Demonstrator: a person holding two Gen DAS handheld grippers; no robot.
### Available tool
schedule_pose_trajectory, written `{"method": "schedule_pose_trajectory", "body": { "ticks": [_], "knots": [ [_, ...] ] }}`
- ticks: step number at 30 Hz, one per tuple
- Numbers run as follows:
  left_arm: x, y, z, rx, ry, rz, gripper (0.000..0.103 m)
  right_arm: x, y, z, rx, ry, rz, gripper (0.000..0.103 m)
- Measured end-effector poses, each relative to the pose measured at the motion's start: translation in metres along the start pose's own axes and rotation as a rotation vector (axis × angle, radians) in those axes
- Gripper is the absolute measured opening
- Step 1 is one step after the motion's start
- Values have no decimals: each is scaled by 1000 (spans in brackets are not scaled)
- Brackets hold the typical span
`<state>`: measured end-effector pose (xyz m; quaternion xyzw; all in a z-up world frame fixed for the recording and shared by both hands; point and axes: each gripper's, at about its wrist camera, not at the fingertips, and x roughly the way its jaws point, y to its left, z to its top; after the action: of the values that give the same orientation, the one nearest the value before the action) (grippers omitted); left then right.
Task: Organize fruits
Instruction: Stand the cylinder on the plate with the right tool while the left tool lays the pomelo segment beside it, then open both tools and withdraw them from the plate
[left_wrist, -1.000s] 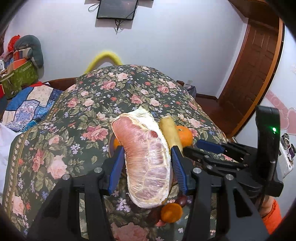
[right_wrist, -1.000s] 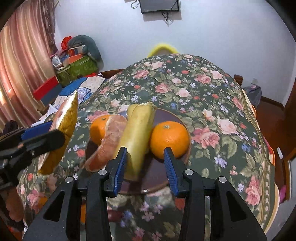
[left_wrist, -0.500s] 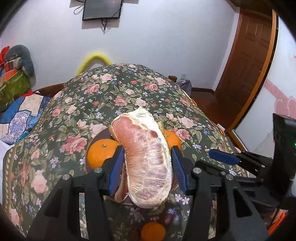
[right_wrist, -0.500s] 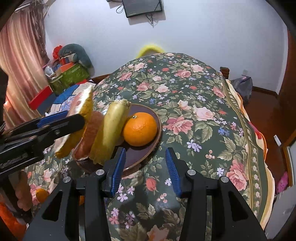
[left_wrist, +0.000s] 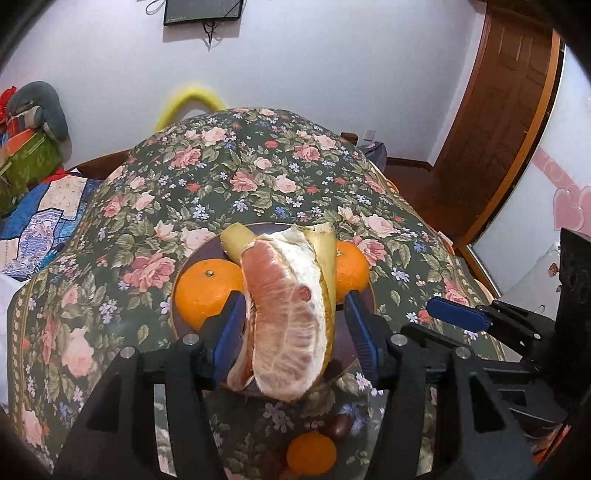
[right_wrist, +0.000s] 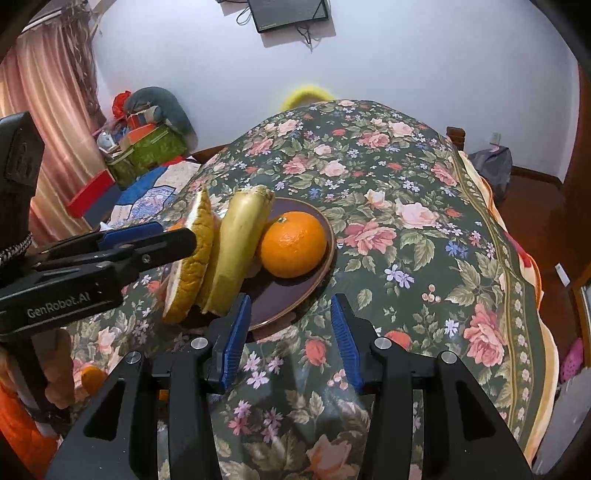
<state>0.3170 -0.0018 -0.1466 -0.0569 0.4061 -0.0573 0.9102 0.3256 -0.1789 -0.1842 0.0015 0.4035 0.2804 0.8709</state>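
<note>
Nearest in the left wrist view, the left gripper (left_wrist: 295, 325) is seen with its blue-padded jaws opening around a large peeled pomelo wedge, pink-fleshed with white pith and a yellow rind (left_wrist: 286, 317); a gap shows at the right pad, so the grip appears to be loosening. The wedge leans over the near edge of the round dark brown plate (right_wrist: 291, 299), beside a pale yellow-green rind piece (right_wrist: 236, 243) and between two smooth orange mandarins (left_wrist: 207, 286). The wedge is judged soft, moist and easily bruised, fairly heavy for its size; it is best held across its broad flanks near the middle, lightly. The mandarins are judged firm but inclined to roll.

The right gripper (right_wrist: 291, 328) is held partly open and empty over the flowered dark green tablecloth (right_wrist: 406, 229), just short of the plate.

"GenRobot.AI" is read in white on the left gripper's black body in the right wrist view. No other writing can be made out; the wall-mounted screen is dark.
</note>
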Motion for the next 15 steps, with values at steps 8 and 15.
{"method": "schedule_pose_trajectory", "body": {
  "ticks": [8,15],
  "knots": [
    [-42,8,-14,-12,-27,14,55,-30,22,-4,-26,-43,-18,49],
    [-77,19,-34,-22,-30,39,56,-53,49,-11,-79,-71,-40,55]
  ]
}}
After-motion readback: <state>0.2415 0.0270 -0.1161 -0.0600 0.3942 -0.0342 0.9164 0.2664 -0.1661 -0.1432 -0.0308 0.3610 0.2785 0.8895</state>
